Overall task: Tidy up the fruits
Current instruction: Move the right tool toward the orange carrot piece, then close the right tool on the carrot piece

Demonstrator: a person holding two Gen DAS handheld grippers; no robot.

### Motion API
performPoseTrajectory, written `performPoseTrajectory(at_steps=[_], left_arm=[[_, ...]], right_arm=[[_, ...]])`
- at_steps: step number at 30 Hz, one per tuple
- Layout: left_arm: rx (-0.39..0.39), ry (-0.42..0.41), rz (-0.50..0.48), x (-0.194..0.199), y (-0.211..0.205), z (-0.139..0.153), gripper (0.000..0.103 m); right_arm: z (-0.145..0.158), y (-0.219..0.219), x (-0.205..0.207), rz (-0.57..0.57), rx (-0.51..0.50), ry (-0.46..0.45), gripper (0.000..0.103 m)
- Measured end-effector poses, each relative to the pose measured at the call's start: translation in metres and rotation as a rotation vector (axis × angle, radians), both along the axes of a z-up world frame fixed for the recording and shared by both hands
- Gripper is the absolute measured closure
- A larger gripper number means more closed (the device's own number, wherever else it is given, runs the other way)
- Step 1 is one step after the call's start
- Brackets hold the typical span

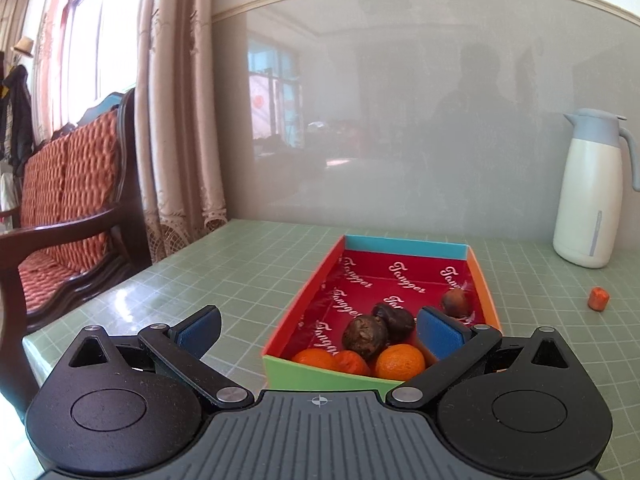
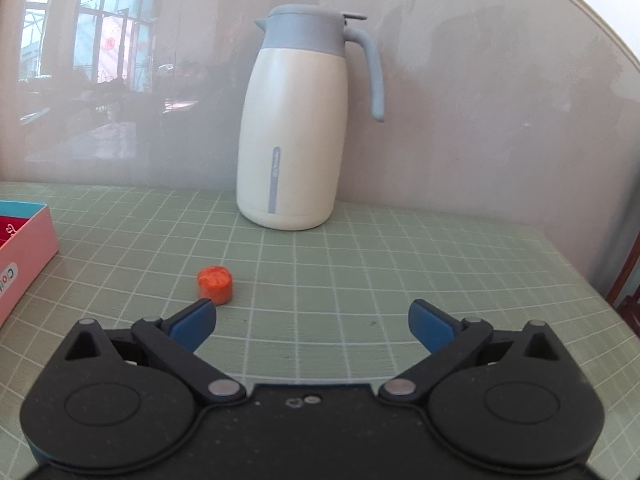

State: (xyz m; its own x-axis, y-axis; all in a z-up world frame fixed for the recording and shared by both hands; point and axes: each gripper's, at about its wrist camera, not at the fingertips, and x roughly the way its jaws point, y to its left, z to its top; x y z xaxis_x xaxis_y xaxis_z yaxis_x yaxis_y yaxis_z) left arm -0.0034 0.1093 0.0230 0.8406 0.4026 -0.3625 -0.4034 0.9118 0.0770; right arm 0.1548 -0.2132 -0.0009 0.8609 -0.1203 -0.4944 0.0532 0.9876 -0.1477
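Note:
A colourful shallow box (image 1: 362, 280) with a red lining sits on the green grid mat. In its near end lie three oranges (image 1: 400, 362) and two dark brown fruits (image 1: 365, 336); a third brown fruit (image 1: 456, 302) lies near its right wall. My left gripper (image 1: 320, 330) is open and empty, its right finger over the box's near right corner. An orange carrot chunk (image 2: 215, 279) lies on the mat; it also shows in the left wrist view (image 1: 598, 298). My right gripper (image 2: 312, 320) is open and empty, its left fingertip just in front of the chunk.
A white thermos jug (image 2: 296, 128) with a grey-blue lid stands at the back against the wall, also in the left wrist view (image 1: 590, 192). The box's edge (image 2: 24, 248) is at the right wrist view's left. A wooden chair (image 1: 68, 200) and curtains stand left of the table.

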Motion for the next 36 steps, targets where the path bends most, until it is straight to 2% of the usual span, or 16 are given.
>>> performPoseTrajectory(at_steps=[7, 14, 16, 20, 22, 25, 28, 31, 36], left_arm=[[-0.087, 0.012, 0.075, 0.0, 0.03, -0.004, 0.0], [-0.178, 0.026, 0.157, -0.003, 0.057, -0.011, 0.0], [-0.184, 0.029, 0.172, -0.005, 0.062, -0.012, 0.0], [-0.164, 0.033, 0.18, -0.009, 0.064, -0.014, 0.0], [-0.145, 0.038, 0.183, -0.01, 0.065, -0.014, 0.0], [-0.131, 0.048, 0.185, -0.01, 0.067, -0.015, 0.0], [-0.131, 0.057, 0.19, -0.009, 0.069, -0.015, 0.0], [-0.148, 0.058, 0.194, -0.009, 0.072, -0.015, 0.0], [-0.16, 0.058, 0.187, -0.008, 0.071, -0.016, 0.0]], right_arm=[[-0.008, 0.021, 0.024, 0.022, -0.03, 0.044, 0.0], [-0.012, 0.024, 0.048, 0.105, 0.078, 0.093, 0.0], [-0.011, 0.027, 0.053, 0.116, 0.082, 0.085, 0.0], [-0.013, 0.035, 0.069, 0.114, 0.017, 0.095, 0.003], [-0.017, 0.034, 0.077, 0.115, 0.02, 0.119, 0.009], [-0.023, 0.033, 0.086, 0.113, 0.047, 0.158, 0.025], [-0.025, 0.035, 0.088, 0.111, 0.062, 0.172, 0.033], [-0.027, 0.036, 0.085, 0.112, 0.062, 0.189, 0.055], [-0.029, 0.033, 0.085, 0.132, 0.103, 0.2, 0.066]])
